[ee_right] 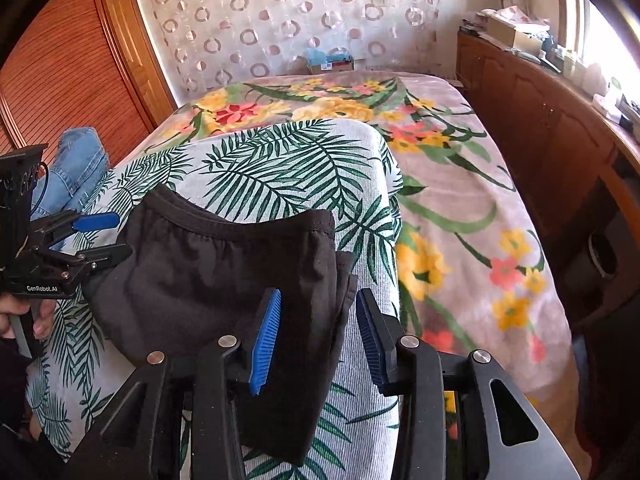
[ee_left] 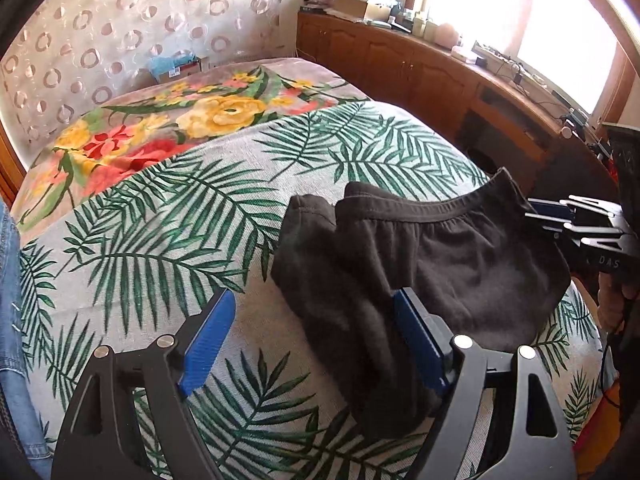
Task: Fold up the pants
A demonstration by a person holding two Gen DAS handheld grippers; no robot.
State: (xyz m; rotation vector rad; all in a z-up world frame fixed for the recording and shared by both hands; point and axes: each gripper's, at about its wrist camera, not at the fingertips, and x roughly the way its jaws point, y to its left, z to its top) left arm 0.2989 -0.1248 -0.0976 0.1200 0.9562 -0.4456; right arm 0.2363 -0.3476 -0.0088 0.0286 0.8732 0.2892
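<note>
Black pants [ee_left: 424, 256] lie folded in a compact bundle on the palm-leaf cloth [ee_left: 168, 216], elastic waistband on the far side. They also show in the right wrist view [ee_right: 224, 280]. My left gripper [ee_left: 314, 312] is open, its right finger over the pants' left edge, its left finger over bare cloth. It appears at the pants' left side in the right wrist view [ee_right: 108, 236]. My right gripper [ee_right: 318, 312] is open, straddling the pants' right folded edge. It shows at the pants' right corner in the left wrist view [ee_left: 536, 210].
The leaf cloth covers a bed with a floral blanket [ee_right: 460, 200]. Blue denim [ee_right: 76, 164] lies at the bed's left edge. A wooden cabinet [ee_left: 420, 68] with clutter runs along the right under a bright window. A patterned curtain [ee_right: 280, 20] hangs behind.
</note>
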